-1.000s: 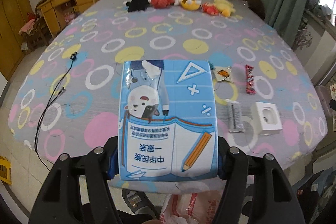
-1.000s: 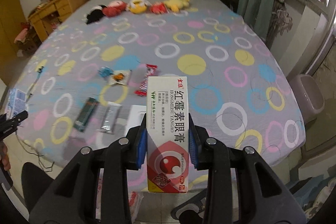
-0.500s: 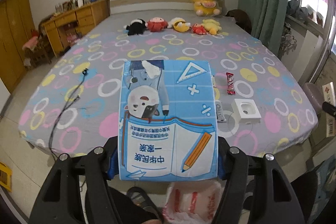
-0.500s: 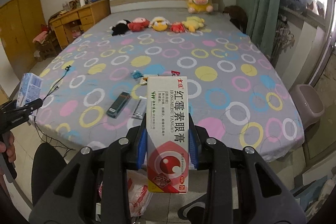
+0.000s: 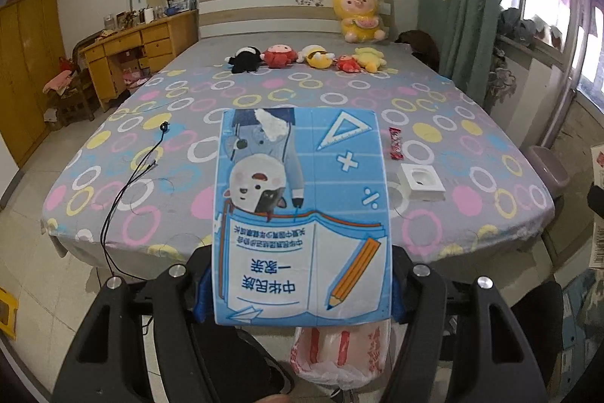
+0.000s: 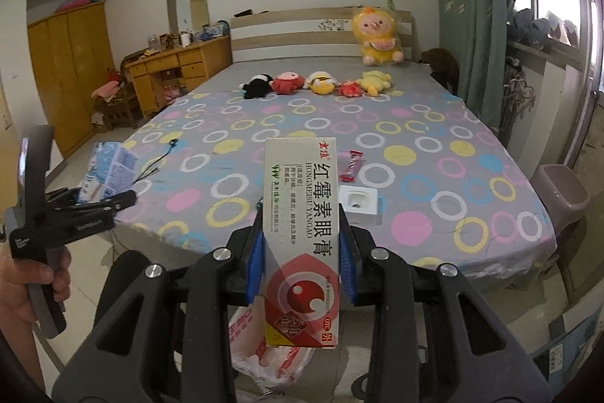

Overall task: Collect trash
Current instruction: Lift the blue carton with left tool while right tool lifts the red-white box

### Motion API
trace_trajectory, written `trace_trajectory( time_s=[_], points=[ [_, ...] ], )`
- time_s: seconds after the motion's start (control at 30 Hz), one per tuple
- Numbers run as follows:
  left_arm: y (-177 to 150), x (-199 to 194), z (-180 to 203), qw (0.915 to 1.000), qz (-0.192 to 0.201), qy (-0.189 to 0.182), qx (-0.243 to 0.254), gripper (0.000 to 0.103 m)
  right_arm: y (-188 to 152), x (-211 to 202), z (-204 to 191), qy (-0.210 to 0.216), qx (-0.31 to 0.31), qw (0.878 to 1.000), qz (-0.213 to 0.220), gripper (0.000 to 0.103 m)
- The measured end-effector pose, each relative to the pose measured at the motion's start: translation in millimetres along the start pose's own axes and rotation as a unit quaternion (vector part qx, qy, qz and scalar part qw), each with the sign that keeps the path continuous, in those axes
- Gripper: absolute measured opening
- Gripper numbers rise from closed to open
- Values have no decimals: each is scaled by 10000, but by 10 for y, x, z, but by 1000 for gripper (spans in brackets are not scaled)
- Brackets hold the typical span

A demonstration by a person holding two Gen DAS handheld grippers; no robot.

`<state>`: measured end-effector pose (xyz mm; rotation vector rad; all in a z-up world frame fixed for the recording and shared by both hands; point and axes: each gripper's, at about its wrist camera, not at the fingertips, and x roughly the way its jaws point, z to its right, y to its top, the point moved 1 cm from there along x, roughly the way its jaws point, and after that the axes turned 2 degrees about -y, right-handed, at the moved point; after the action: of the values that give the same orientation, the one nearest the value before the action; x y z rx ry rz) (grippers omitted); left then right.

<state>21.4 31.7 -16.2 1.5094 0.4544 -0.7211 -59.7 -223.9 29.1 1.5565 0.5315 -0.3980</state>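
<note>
Left gripper [image 5: 302, 284]: jaws about half open, clamped on blue carton [image 5: 302, 210].
Right gripper [image 6: 300, 261]: jaws narrow, clamped on ointment box [image 6: 300, 237].

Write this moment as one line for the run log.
left claw: holds blue carton | right claw: holds ointment box | trash bag: below | bed: wrapper, white box left

Both tongs [image 5: 302, 286] [image 6: 300, 263] are black plastic with blue pads [image 6: 253, 263] (silver screws dot the arms).
</note>
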Motion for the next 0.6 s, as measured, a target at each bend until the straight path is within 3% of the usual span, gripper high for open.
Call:
trace_trajectory(
  time_s=[0.2, 0.6],
  points=[
    [-182, -71, 87, 9997, -81, -199, 117, 65, -129, -31, -153, 34, -103, 9999, -68, 32],
    [-656, 399, 174, 9960, -800, -355, 169, 65, -625, 517, -355, 257, -243, 9946, -978, 32]
  ],
)
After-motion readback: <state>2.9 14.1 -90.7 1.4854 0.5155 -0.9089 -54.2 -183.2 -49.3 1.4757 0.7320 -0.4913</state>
